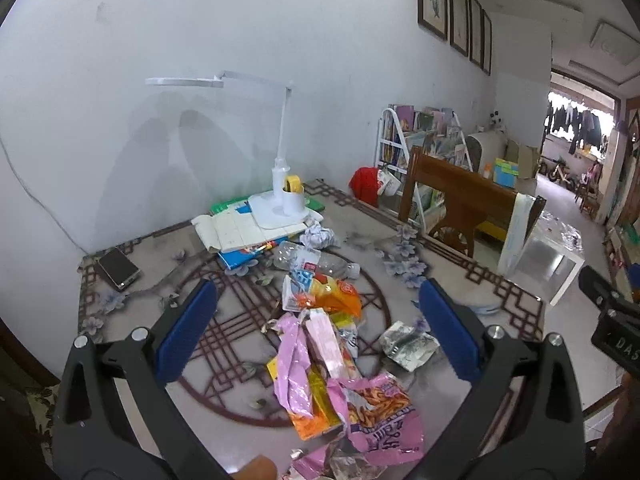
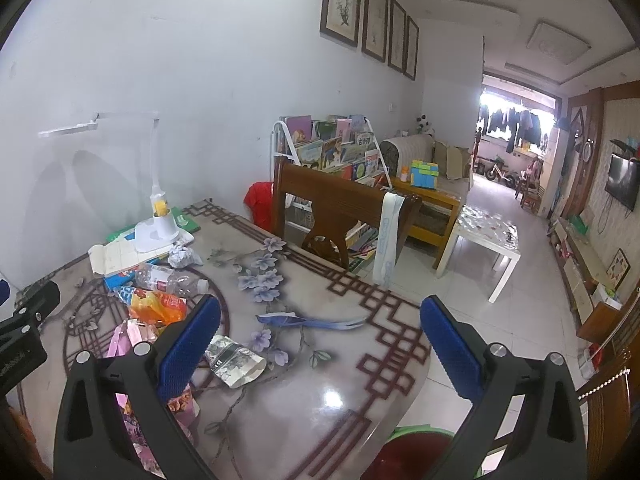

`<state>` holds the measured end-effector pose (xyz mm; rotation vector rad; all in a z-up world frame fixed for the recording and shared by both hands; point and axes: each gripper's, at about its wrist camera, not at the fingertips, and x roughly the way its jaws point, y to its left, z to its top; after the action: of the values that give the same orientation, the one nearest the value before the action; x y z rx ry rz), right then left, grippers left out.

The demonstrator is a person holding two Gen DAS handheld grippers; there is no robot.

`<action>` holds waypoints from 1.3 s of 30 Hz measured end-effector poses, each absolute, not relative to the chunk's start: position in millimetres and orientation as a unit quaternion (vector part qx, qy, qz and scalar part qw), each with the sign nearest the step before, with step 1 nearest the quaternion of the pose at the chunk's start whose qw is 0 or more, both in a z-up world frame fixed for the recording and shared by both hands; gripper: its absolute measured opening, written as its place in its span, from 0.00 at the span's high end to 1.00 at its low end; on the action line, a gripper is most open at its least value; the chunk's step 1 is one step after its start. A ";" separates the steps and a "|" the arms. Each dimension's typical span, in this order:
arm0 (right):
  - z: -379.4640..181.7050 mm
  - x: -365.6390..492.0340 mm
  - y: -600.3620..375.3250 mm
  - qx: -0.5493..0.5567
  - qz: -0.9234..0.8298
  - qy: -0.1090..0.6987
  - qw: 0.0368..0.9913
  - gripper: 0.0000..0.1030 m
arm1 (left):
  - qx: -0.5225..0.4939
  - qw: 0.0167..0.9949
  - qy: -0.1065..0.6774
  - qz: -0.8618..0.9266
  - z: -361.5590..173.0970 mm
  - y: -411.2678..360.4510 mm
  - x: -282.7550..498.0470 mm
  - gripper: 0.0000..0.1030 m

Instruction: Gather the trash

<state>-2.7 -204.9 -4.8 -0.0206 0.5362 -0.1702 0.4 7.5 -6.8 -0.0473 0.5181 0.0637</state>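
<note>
**Both grippers spread over wrapper litter on patterned counter**

I read the left gripper (image 1: pixel 318 320) as wide apart, holding nothing; the crumpled pink and orange snack wrappers (image 1: pixel 320 364) lie on the glossy floral-patterned counter (image 1: pixel 460 276) directly between and below its blue pads. The right gripper (image 2: pixel 320 338) is likewise wide and empty, with the crumpled silver foil pouch (image 2: pixel 234 362) just beside its left pad. The crushed clear plastic bottle (image 1: pixel 316 261) lies farther off, near the white desk lamp (image 1: pixel 280 184).
</note>
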 end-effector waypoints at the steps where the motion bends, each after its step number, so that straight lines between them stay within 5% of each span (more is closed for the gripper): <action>1: -5.1 -2.7 -204.7 -0.010 -0.084 0.264 0.961 0.07 | -0.028 0.965 0.260 0.029 -6.9 7.8 0.9 0.04; 39: -5.5 -12.4 -217.3 0.002 -0.092 0.269 0.959 0.07 | -0.031 0.959 0.280 0.012 -6.1 4.1 1.6 0.04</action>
<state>-12.4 -217.3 -5.5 0.0047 0.5462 -0.1875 1.6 4.1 -6.2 -0.0624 0.5682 0.0246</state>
